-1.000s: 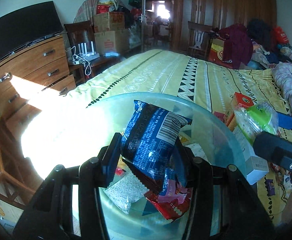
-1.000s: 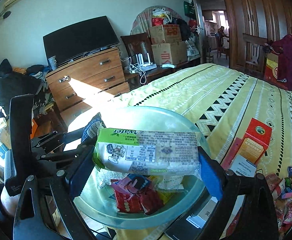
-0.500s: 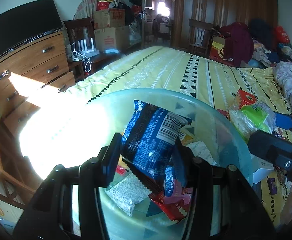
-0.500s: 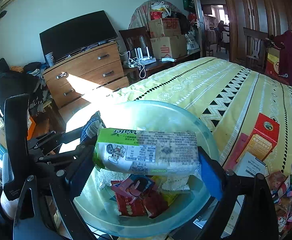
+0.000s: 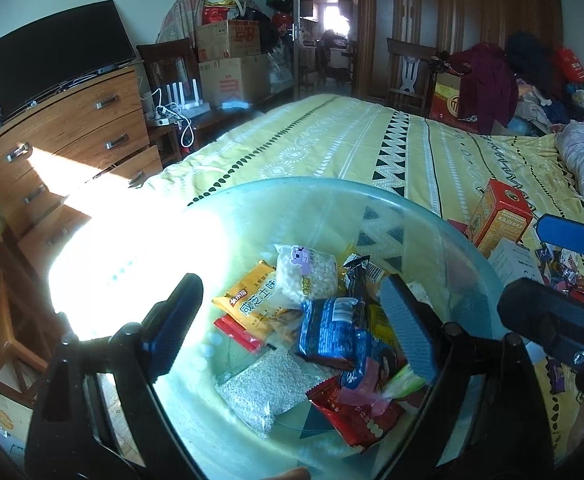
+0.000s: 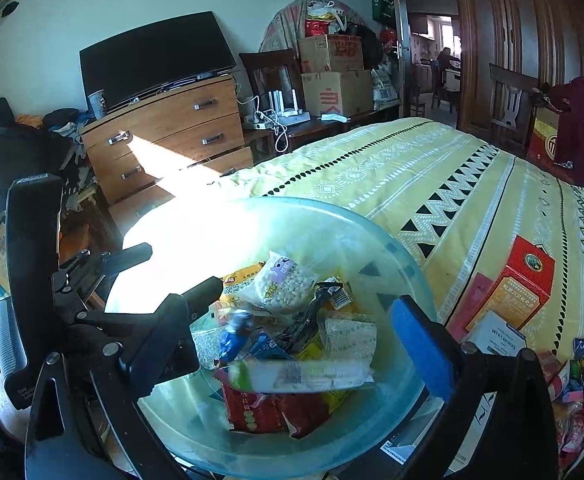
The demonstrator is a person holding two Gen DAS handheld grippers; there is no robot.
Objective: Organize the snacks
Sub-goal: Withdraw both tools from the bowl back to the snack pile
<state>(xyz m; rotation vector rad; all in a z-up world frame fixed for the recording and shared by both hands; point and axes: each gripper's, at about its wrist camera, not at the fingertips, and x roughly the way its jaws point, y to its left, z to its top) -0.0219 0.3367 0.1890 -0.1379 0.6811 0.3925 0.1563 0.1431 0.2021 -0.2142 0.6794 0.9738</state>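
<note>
A clear glass bowl [image 5: 331,184] on the bed holds several snack packets. My left gripper [image 5: 292,324] hangs over it with its jaws opening. The blue packet [image 5: 327,332] lies loose on the pile below, free of both pads. My right gripper [image 6: 297,344] also hovers over the bowl [image 6: 292,202], jaws opening. The green-and-white wafer pack [image 6: 299,374] is blurred and sits on the heap under the fingers, touching neither pad. A yellow packet [image 5: 252,304], a white puffed-snack bag [image 5: 305,276] and red packets [image 6: 260,408] fill the bowl.
A red carton [image 6: 527,280] and a white box [image 6: 499,336] lie on the yellow bedsheet right of the bowl. Loose candies [image 6: 579,384] are scattered farther right. A wooden dresser [image 6: 164,136] with a TV stands beyond the bed's left edge, in sun glare.
Both grippers have opened. The blue packet dropped from the left one and the wafer pack from the right one, both into the bowl.
</note>
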